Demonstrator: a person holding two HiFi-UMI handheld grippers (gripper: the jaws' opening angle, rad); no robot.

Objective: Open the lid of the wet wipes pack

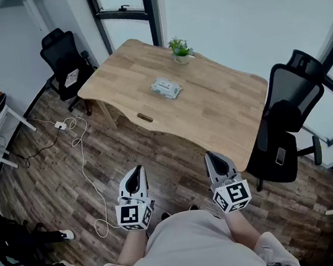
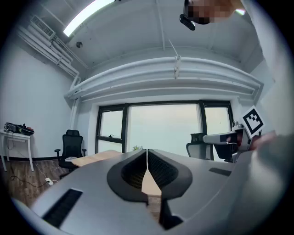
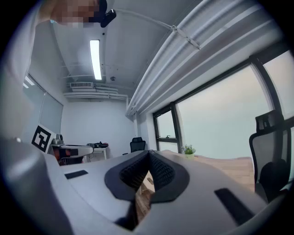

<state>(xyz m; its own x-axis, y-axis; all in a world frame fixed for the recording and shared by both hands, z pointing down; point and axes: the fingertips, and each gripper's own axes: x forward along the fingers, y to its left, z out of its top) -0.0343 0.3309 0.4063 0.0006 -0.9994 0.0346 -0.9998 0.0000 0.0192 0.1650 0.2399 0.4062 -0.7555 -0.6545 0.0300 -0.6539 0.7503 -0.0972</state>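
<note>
Pre-approach; left gripper [image 1: 136, 171] and right gripper [image 1: 213, 156] closed, empty; wet wipes pack [image 1: 166, 88] sits well ahead of both; next likely needs stepping closer.

soft daylight is pouring through the windows [image 2: 163, 131], washing them out to pale glare. a ceiling strip light [image 3: 95, 58] is glowing white. the table [image 1: 226, 121] is sitting evenly lit, throwing only a faint shadow onto the floor [image 1: 157, 155] along its near edge. both gripper views are bowing straight lines and darkening to black at the corners; the left gripper [image 2: 147, 153] is looking soft up close.
</note>
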